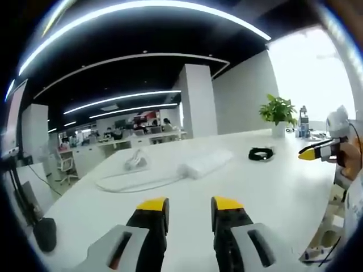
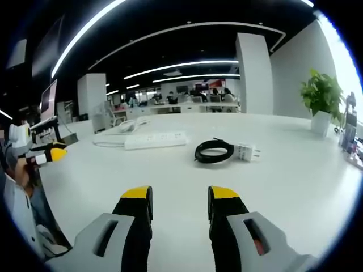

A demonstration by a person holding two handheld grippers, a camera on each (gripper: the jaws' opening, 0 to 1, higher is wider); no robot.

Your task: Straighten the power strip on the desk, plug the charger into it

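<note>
both grippers hover apart and empty. the power strip (image 1: 205,163) lies askew ahead of the left gripper (image 1: 190,205); nudge its end square first. the charger (image 2: 245,151) waits ahead of the right gripper (image 2: 180,195).

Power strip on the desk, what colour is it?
White, clearest in the right gripper view: power strip.

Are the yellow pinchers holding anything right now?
No, nothing is held. The left gripper and right gripper are both open over the white desk, apart from the white power strip and coiled black-cabled charger.
</note>
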